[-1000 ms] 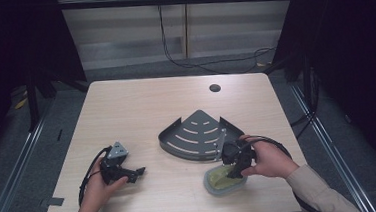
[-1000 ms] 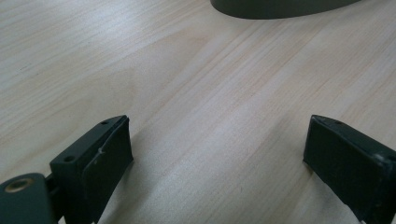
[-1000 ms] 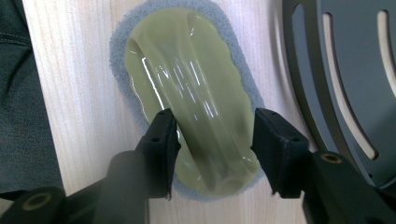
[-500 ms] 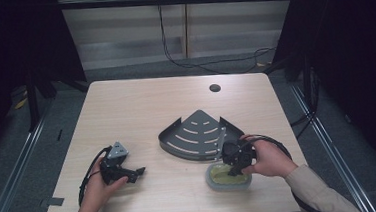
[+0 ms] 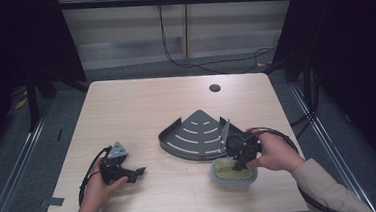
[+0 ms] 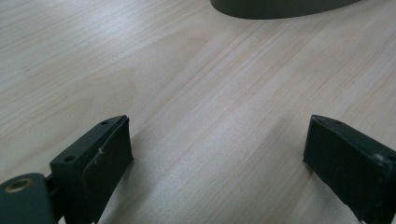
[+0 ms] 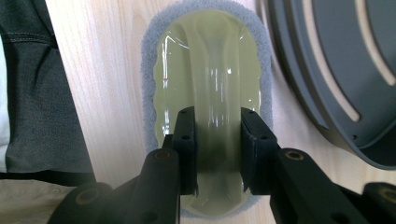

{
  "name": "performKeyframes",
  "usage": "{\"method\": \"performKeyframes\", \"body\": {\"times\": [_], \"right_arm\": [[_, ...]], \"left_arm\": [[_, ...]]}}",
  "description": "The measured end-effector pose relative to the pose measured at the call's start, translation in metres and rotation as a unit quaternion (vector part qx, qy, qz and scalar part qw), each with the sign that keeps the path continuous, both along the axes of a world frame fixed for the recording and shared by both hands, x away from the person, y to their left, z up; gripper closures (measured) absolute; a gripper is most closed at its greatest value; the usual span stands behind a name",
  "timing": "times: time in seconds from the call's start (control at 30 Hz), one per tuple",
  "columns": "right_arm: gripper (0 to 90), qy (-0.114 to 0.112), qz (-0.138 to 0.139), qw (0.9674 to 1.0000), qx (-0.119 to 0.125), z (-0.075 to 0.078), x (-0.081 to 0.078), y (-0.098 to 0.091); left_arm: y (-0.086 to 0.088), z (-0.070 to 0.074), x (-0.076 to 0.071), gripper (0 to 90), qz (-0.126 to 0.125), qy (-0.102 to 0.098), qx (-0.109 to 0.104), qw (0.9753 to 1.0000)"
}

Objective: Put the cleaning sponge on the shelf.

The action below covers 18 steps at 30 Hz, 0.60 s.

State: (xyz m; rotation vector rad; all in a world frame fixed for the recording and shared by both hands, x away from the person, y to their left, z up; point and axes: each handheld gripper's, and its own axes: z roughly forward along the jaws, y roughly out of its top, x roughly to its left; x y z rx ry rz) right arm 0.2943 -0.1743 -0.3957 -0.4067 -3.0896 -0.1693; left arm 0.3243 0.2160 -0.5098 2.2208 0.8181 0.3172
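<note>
Landmark: dark grey fan-shaped slotted tray [image 5: 198,135], mid-table on the light wood table [image 5: 141,104].

Left of tray, well apart, near the table's front edge: left hand [image 5: 95,185] holds the left gripper [image 5: 136,173], grey three-cornered plate on top, cable looping behind. Left gripper view: jaws spread wide, nothing between them, bare wood below. Tray's curved rim is cut off at the top edge of that view.

Behind tray, toward the far edge: small round dark hole [image 5: 215,88] in the tabletop.

Just in front-right of tray: oval scrub pad [image 5: 233,172], grey fuzzy base with a translucent yellow-green ridged handle on top, lying flat on the table just beside the tray rim; can't tell if they touch. Right gripper [image 7: 218,154] comes down on it, jaws clamped on the handle's raised ridge from both sides. In the high view the right hand [image 5: 274,152] and gripper body hide part of the pad and the tray's right corner.

Right gripper view: pad's near end hidden behind the jaws; a sleeve [image 7: 42,93] at the left.

No readable writing or labels anywhere.
</note>
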Motion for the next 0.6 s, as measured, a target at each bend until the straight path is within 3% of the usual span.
{"method": "performKeyframes", "body": {"times": [0.6], "right_arm": [[70.5,-0.008,-0.022,0.9997,-0.001,0.031,0.018,-0.005]], "left_arm": [[0.000,0.000,0.000,7.2,0.001,-0.001,-0.001,1.0000]]}}
